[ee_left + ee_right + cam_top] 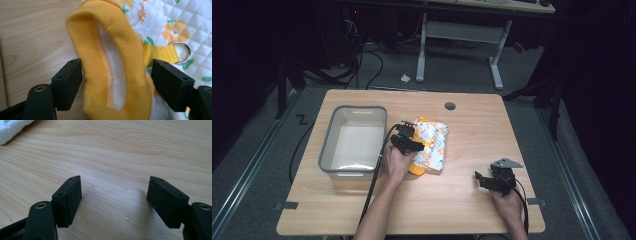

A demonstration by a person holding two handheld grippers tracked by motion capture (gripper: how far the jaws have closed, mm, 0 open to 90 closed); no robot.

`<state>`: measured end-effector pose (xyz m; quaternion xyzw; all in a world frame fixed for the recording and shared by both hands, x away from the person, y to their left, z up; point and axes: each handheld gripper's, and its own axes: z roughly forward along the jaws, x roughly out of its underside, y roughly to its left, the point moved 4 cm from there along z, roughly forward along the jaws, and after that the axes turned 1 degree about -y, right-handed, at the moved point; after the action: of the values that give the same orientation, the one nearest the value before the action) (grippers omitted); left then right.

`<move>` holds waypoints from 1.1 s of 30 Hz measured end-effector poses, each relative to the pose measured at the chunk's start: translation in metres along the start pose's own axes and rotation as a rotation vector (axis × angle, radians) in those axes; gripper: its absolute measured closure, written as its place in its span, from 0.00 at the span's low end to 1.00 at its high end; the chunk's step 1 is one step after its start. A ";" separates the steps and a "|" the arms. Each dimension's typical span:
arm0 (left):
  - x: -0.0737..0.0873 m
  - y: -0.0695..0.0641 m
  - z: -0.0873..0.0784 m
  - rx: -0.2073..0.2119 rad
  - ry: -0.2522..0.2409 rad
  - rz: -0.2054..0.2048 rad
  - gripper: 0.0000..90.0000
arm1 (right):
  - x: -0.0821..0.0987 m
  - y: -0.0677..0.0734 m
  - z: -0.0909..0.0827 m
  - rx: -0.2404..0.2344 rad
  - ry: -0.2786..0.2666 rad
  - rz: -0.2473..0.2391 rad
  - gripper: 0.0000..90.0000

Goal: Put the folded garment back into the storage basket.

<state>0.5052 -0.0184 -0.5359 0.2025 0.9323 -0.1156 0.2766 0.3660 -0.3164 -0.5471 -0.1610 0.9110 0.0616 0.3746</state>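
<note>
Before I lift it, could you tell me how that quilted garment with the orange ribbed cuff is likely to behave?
The garment will probably flop and drape: it is soft quilted cloth. Its ribbed cuff looks stretchy, so may slip between the left gripper jaws. It seems light, and the metal ring may dangle.

Garment [430, 145] right of bin [353, 141], seemingly touching; both on table [472, 140].
</note>
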 end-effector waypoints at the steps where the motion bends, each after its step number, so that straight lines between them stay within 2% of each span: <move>1: 0.000 0.000 0.001 -0.005 0.000 0.006 0.29 | 0.000 0.000 0.000 0.000 0.000 0.001 0.32; 3: 0.001 -0.001 0.002 -0.008 0.004 0.008 0.29 | 0.000 0.000 0.000 0.000 0.000 0.000 0.32; 5: 0.002 -0.003 0.005 -0.012 0.006 0.033 0.29 | 0.000 0.000 0.000 0.000 0.000 0.001 0.31; 8: 0.003 -0.005 0.004 0.000 0.004 0.042 0.35 | 0.000 0.000 0.000 0.000 0.000 0.000 0.32; 12: 0.003 -0.005 0.004 0.021 0.006 0.025 0.41 | 0.000 0.000 0.000 0.000 0.001 0.001 0.32; 16: 0.003 -0.009 0.002 0.042 0.009 0.033 0.53 | 0.000 0.000 0.000 0.001 0.000 0.001 0.32; 22: 0.003 -0.012 0.002 0.075 0.013 0.016 0.70 | 0.000 0.000 0.000 0.001 0.000 0.002 0.32; 25: 0.003 -0.014 0.001 0.074 0.010 0.024 0.77 | 0.000 0.000 0.000 0.001 0.000 0.002 0.32; 33: 0.002 -0.019 0.000 0.102 -0.011 0.020 0.81 | 0.000 0.000 0.000 0.000 0.001 0.000 0.32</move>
<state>0.4955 -0.0343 -0.5349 0.2249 0.9215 -0.1615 0.2723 0.3660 -0.3161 -0.5471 -0.1612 0.9111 0.0616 0.3742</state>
